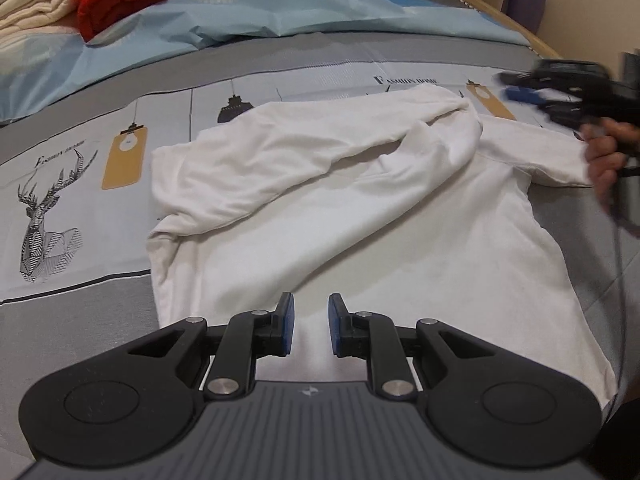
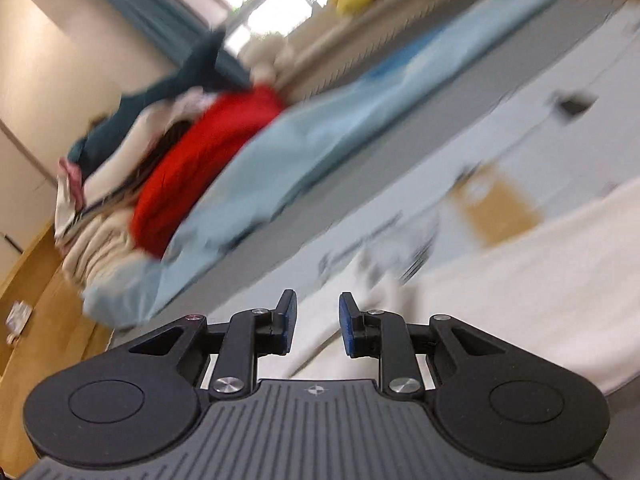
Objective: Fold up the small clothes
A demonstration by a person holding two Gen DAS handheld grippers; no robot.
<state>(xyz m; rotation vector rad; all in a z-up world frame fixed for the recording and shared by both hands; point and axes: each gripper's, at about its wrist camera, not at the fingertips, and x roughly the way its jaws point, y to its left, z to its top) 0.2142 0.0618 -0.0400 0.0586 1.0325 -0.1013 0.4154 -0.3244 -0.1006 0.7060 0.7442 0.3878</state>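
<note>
A white shirt [image 1: 340,200] lies spread on the bed [image 1: 80,280], one sleeve folded across its chest. The left tongs [image 1: 311,326] hover over its near hem, parted and empty. The right tongs [image 2: 318,328], also parted, seem to hold nothing; that view is blurred.

White long-sleeved top [image 1: 360,208] spread on a bed.

The plain white garment lies mostly flat with its hem nearest the left wrist camera. One sleeve is folded diagonally across the chest; the other stretches out to the right. Soft wrinkles cross the fabric.
</note>
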